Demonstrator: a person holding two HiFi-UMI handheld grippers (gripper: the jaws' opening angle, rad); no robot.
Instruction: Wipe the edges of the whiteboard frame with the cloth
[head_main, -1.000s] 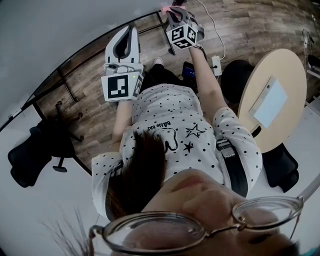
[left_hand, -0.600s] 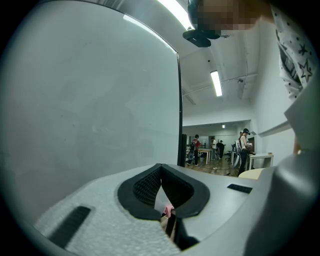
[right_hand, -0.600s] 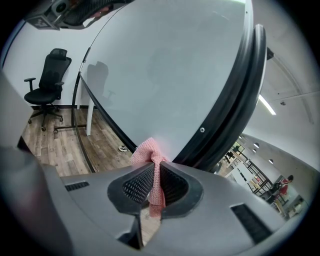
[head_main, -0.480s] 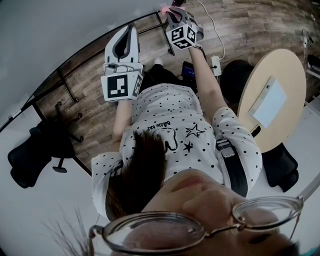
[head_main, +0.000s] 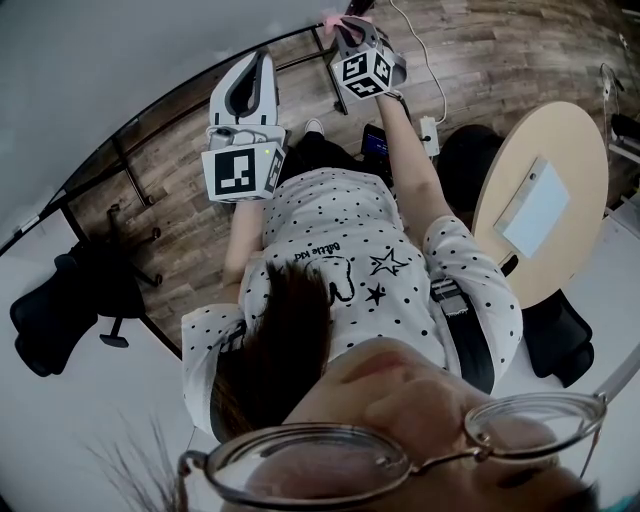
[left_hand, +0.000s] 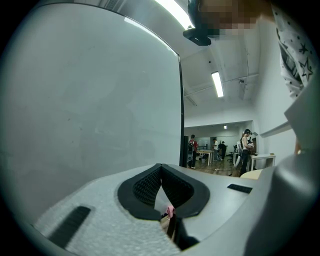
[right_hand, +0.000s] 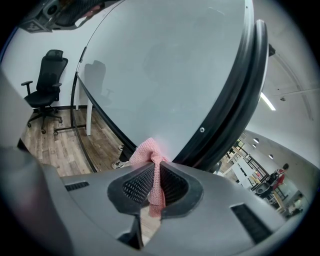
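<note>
Nearest in the head view is a polka-dot shirt (head_main: 350, 270), with both arms stretched forward from it.

The left gripper (left_hand: 161, 167) has its ribbed black pads (left_hand: 145, 187) pressed together at the tips, and there is nothing between them. It points at the pale whiteboard (left_hand: 90, 100). The board's thin dark edge (left_hand: 180, 110) runs straight up just to the right.

On the other side, the right gripper (right_hand: 156, 167) is clamped on the pink cloth (right_hand: 150, 150). The jaws pinch it through the middle. A strip hangs down between the pads, and a bunched end pokes out past the tips. That bunch sits right up at the board's surface, just left of the curved black frame (right_hand: 235, 110), and looks to be touching there. A small screw head (right_hand: 201, 130) shows on the frame just above.

From the head view the right gripper reaches farther forward than the left one, with the pink showing at its tip.

Farther out, wooden flooring (head_main: 190, 200) runs under the board's black stand. A black office chair (right_hand: 47, 75) stands off to the left. A round pale table (head_main: 560, 130) is on the right with a flat white slab (head_main: 540, 205) lying on it. Far across the room, people (left_hand: 245, 150) stand by desks under ceiling strip lights (left_hand: 217, 84).
</note>
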